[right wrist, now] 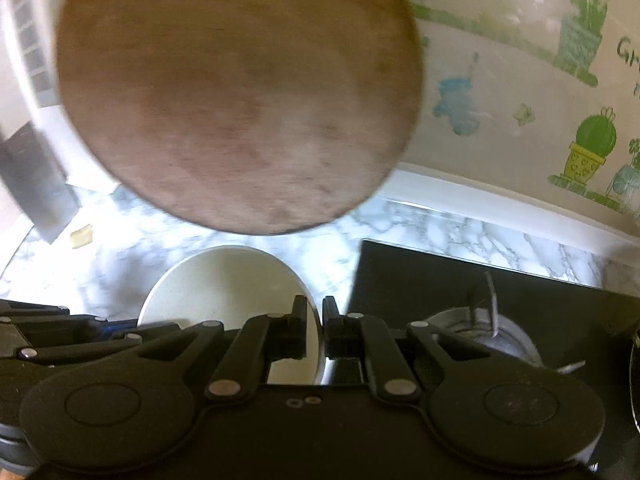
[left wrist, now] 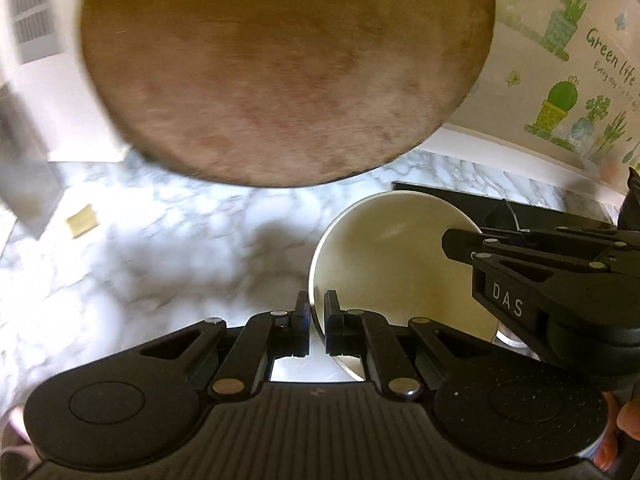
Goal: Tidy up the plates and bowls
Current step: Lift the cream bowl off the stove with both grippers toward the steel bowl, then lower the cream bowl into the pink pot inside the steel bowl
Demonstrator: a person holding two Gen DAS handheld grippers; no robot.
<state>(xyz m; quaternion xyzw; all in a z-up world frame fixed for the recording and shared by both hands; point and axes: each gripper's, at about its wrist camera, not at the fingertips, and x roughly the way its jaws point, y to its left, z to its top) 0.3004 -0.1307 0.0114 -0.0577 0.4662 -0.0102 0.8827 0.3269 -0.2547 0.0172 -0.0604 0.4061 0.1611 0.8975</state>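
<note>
A cream bowl (left wrist: 392, 264) (right wrist: 224, 288) is held by its rim between both grippers above the marble counter (left wrist: 160, 264). My left gripper (left wrist: 316, 308) is shut on the bowl's left rim, which runs between its fingers. My right gripper (right wrist: 316, 314) is shut on the opposite rim. In the left wrist view the right gripper (left wrist: 460, 248) reaches in from the right edge, and the left gripper (right wrist: 80, 328) shows at the left of the right wrist view. A large round brown wooden plate (left wrist: 280, 68) (right wrist: 236, 96), blurred, fills the upper part of both views; what holds it is hidden.
A black cooktop (right wrist: 440, 280) with a metal burner (right wrist: 484, 332) lies to the right of the bowl. The wall (left wrist: 560, 80) behind carries green plant stickers. A white cabinet (left wrist: 36, 40) stands at the left, with a small yellow scrap (left wrist: 82, 220) on the counter.
</note>
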